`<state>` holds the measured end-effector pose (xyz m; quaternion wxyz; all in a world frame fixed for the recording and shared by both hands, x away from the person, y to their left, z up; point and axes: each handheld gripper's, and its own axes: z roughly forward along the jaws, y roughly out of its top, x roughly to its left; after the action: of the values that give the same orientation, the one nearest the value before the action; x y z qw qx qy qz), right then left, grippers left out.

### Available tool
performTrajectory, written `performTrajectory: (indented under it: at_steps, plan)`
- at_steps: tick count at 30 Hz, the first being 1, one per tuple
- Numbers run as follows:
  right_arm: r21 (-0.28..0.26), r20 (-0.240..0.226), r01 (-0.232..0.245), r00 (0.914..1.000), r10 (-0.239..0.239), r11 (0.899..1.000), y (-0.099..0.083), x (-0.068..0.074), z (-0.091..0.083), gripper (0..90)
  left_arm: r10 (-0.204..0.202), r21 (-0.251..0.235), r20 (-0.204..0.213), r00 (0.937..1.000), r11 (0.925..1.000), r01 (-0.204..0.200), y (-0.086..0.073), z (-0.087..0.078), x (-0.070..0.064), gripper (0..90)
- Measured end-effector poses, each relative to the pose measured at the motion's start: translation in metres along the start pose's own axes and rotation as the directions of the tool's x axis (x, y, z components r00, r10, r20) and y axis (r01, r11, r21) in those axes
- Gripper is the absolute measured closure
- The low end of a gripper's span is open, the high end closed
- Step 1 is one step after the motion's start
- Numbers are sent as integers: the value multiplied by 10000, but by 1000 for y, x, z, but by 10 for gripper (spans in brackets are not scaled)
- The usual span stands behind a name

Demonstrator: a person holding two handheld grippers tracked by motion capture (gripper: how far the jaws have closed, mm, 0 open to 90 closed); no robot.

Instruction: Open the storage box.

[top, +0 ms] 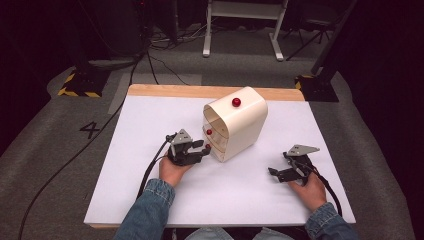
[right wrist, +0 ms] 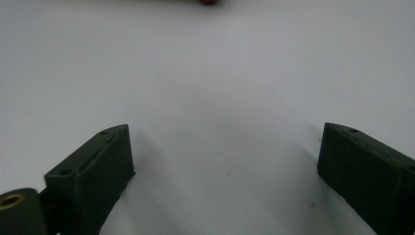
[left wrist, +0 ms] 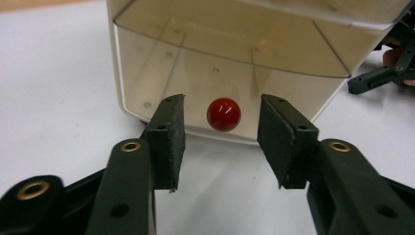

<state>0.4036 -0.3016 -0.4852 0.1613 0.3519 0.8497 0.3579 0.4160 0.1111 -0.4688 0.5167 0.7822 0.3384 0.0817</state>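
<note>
I have the left gripper point(left wrist: 222, 142) lined up on the bottom red knob point(left wrist: 223, 114) of the cream drawer box point(top: 240, 125), jaws spread with the knob between them and a little beyond the pads; nothing is grasped yet. In the high view that gripper point(top: 202, 148) sits just beside the box's open front, low against the tabletop point(top: 150, 200), because the knob it wants is on the lowest drawer point(left wrist: 195, 93). That drawer looks pushed in, its translucent front flush with the box wall.

A second knob point(top: 209, 132) shows on the drawer above, and a third point(top: 236, 102) on top of the box.

The right gripper point(top: 282, 172) rests well to the right of the box, released, jaws wide over bare tabletop; I judge it is parked to stay out of the way, though it could brace the box if it slides.

Next move, in my judgement: advance the left gripper slightly, close on the knob, pull straight out.
</note>
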Motion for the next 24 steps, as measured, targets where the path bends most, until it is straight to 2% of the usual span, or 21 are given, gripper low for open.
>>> performTrajectory:
  at_steps: [3,5,8,20,24]
  plan:
    - [-4,3,4,10000,-4,10000,0,0,0,66,159,145,236,9996,9998,-163,0,4,1,598]
    - [-5,3,8,10000,-8,10000,0,0,0,65,146,231,118,9998,9996,-149,0,4,2,665]
    - [-5,4,11,10000,-11,10000,0,0,0,66,111,197,226,9997,9997,-115,-1,4,4,722]
    - [-20,8,26,10000,-26,10000,0,0,0,68,672,460,-24,9977,9967,-670,1,1,0,735]
    - [-20,8,29,10000,-29,10000,0,0,0,68,655,594,-62,9978,9961,-651,-1,-8,-1,735]
